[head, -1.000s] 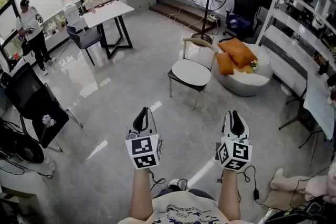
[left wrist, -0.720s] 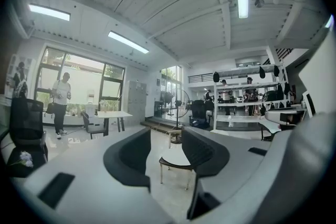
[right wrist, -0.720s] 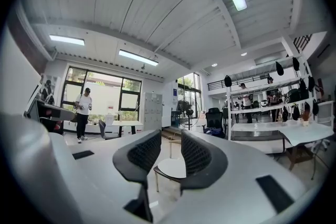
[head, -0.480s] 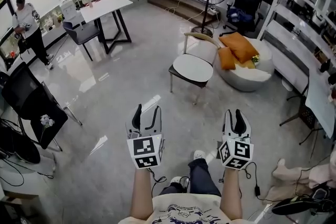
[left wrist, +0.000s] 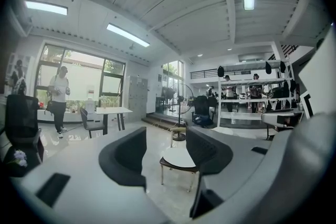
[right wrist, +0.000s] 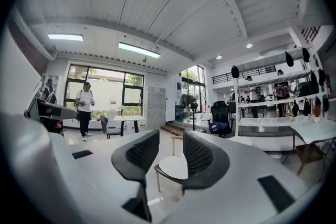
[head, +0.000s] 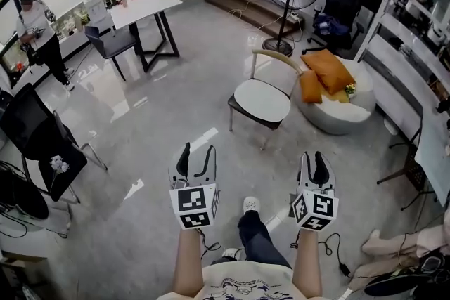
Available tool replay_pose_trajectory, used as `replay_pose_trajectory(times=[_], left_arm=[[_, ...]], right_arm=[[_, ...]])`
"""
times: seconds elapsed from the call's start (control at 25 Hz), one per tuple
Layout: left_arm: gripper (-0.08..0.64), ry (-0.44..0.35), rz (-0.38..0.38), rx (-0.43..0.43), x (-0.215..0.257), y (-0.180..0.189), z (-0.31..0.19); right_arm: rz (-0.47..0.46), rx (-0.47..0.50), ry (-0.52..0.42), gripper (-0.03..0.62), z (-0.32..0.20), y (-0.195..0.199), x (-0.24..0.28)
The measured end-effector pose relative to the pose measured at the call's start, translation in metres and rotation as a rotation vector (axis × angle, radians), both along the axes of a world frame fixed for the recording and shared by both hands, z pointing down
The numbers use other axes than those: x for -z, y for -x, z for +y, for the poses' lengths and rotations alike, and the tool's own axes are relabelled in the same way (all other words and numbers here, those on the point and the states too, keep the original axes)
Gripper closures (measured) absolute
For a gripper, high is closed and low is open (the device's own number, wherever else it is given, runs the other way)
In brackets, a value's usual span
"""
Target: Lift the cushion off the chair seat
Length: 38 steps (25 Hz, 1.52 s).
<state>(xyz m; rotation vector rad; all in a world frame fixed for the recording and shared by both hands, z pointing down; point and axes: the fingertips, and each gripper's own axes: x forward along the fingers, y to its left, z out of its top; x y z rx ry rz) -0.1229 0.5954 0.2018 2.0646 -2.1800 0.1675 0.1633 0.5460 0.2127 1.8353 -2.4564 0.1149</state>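
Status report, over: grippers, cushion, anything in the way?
Left hand-held gripper open, empty; right hand-held gripper open, empty. White cushion on chair seat, untouched, far ahead. Bare floor between.

floor [head: 148,109]: glossy, polished | cushion [head: 261,100]: matt, smooth | chair backrest [head: 275,57]: pale wood | pillows [head: 328,69]: cloth

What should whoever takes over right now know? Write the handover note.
Left gripper: open, empty.
Right gripper: open, empty.
Cushion: white, round, lying on the seat of the chair, across the floor ahead and apart from both grippers.
Done: nothing gripped or lifted yet.
Left: walk up to the chair, grip the cushion, lift it off the seat.
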Motion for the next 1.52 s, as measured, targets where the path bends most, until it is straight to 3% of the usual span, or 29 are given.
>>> replay_pose_trajectory(times=[0.6, 1.0, 1.24, 1.52], left_arm=[[0.329, -0.031, -0.006, 0.099, 0.018, -0.013, -0.256], [0.329, -0.001, -0.029, 0.105, 0.013, -0.022, -0.354], [0.328, 0.02, -0.026, 0.085, 0.003, -0.014, -0.414], [0.328, 0.033, -0.023, 0.026, -0.018, -0.005, -0.522]], right_arm=[[-0.013, 0.081, -0.022, 0.439, -0.283, -0.016, 0.015], [-0.031, 0.071, 0.024, 0.439, -0.384, -0.036, -0.003], [-0.029, 0.058, 0.038, 0.427, -0.434, -0.028, -0.009], [-0.013, 0.017, 0.047, 0.416, -0.523, -0.019, -0.028]])
